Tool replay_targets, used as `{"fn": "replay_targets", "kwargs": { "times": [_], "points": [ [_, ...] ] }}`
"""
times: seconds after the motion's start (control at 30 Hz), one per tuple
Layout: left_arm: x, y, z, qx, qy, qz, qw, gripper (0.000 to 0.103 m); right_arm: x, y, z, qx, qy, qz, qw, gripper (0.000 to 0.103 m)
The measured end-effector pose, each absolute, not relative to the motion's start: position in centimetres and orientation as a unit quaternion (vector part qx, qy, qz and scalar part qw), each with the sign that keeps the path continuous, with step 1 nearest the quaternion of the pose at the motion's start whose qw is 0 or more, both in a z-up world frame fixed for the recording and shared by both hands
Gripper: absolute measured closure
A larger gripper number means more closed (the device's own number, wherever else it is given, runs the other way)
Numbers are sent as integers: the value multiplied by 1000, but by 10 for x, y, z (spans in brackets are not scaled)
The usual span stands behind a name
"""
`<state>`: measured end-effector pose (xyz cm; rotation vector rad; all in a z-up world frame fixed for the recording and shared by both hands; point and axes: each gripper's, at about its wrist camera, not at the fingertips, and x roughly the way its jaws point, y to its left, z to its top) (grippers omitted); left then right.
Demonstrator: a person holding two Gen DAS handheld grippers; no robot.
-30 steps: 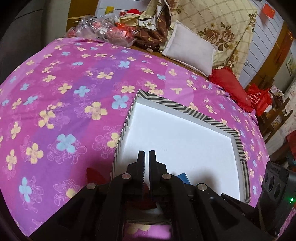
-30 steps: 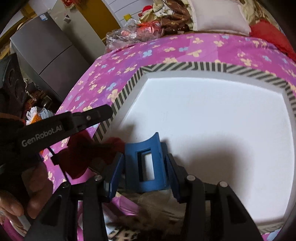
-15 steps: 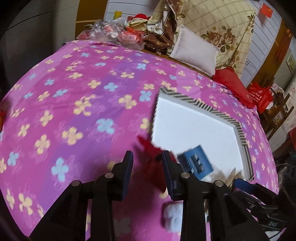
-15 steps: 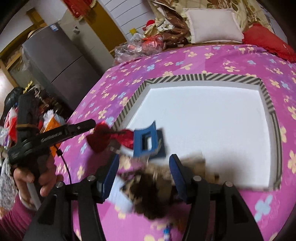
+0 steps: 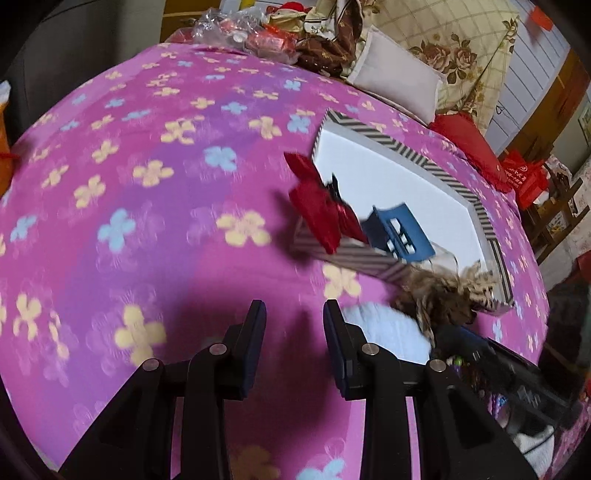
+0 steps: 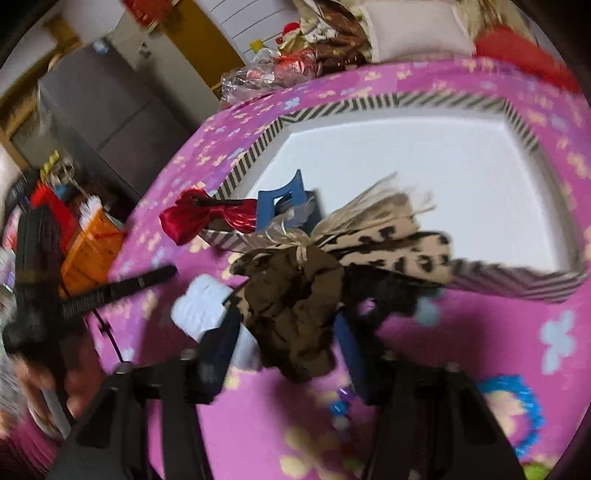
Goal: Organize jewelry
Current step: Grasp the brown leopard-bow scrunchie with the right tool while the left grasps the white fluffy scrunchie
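A white tray with a striped rim (image 5: 436, 162) (image 6: 369, 101) lies on the pink flowered cloth. A red bow clip (image 5: 321, 210) (image 6: 207, 218) hangs over its near left corner. A blue claw clip (image 5: 400, 230) (image 6: 284, 205) lies inside the tray beside it. A leopard-print and brown scrunchie bundle (image 5: 443, 295) (image 6: 306, 295) lies across the tray's near rim. My left gripper (image 5: 293, 347) is open and empty over the cloth, short of the tray. My right gripper (image 6: 284, 354) is open, with the brown scrunchie between its fingers.
A white pad (image 5: 384, 332) (image 6: 199, 306) lies on the cloth near the tray. A blue ring (image 6: 524, 410) and small beads (image 6: 340, 402) lie at the near right. Pillows (image 5: 402, 77) and bagged clutter (image 5: 255, 29) sit at the back. An orange box (image 6: 92, 251) stands left.
Both grippers opened and pulled back from the tray. The red bow and blue clip, held a second ago, now rest at the tray's near left corner.
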<state>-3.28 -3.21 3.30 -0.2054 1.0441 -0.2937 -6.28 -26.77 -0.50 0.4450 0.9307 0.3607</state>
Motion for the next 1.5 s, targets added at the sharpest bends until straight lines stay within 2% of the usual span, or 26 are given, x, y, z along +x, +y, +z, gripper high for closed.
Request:
{"fn": "replay_targets", "kwargs": {
  "times": [0.03,0.17,0.7,0.8,0.87,0.9,0.93,1.27,1.5],
  "points": [
    [-35,-31,33,-99,495,-140,852,71,-64,-269,-7,218,441,173,854,81],
    [-40,-22,37,-105,489,-132,856,71,-86,-264,5,194,427,201,860,90],
    [-61,-34,33,-88,492,-139,855,70,-140,-253,-3,172,482,236,826,91],
    [-64,-37,33,-74,488,-133,859,69,-145,-252,-1,157,494,227,824,83],
    [-66,-39,33,-68,487,-130,861,68,-150,-252,5,151,491,238,824,70],
    [-67,-40,33,-66,487,-130,861,68,-152,-252,8,148,491,240,824,60],
    [-68,-41,33,-64,487,-129,862,68,-153,-252,11,143,491,242,825,56],
    [-72,-45,37,-51,480,-122,867,68,-161,-246,42,127,467,267,834,53],
    [-72,-46,38,-54,485,-126,864,67,-161,-249,53,82,442,222,865,37]
  ]
}}
